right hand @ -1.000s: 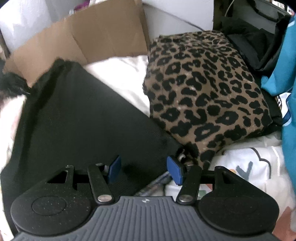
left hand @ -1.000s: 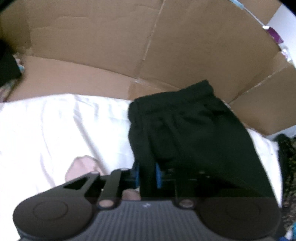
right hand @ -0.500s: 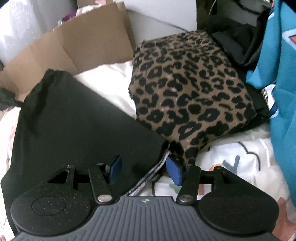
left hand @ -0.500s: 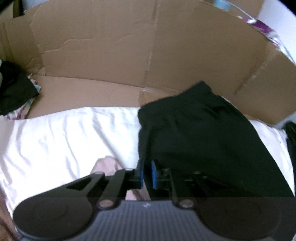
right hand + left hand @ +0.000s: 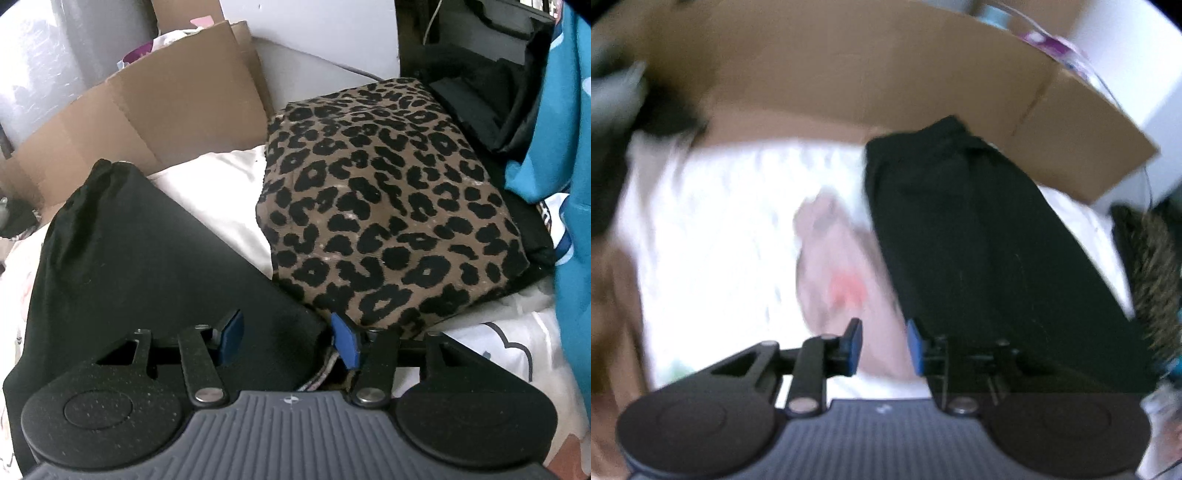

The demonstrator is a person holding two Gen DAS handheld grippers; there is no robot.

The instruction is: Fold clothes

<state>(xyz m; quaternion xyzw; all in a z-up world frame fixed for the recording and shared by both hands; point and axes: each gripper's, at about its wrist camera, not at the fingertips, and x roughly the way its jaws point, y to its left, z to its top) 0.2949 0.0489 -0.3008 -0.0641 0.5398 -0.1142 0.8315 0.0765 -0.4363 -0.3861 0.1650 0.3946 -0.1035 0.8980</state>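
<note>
A black garment (image 5: 979,240) lies folded lengthwise on a white sheet (image 5: 713,240), its gathered waistband toward the cardboard. In the blurred left wrist view my left gripper (image 5: 884,345) is open just left of the garment's near left edge, over a pinkish patch (image 5: 842,266), with nothing between its fingers. In the right wrist view the same black garment (image 5: 140,258) fills the left half. My right gripper (image 5: 287,336) is open low over its near right corner; its right fingertip (image 5: 343,341) is beside the leopard cloth.
A leopard-print cloth (image 5: 388,206) is piled directly right of the garment. A teal garment (image 5: 576,184) hangs at the far right, with dark items behind it. Flattened cardboard (image 5: 849,85) stands along the back. A printed sheet (image 5: 498,343) lies at the near right.
My left gripper, shut on the black garment's left edge before, has opened, let go and drawn back to the left. The right gripper stayed open and shifted slightly.
</note>
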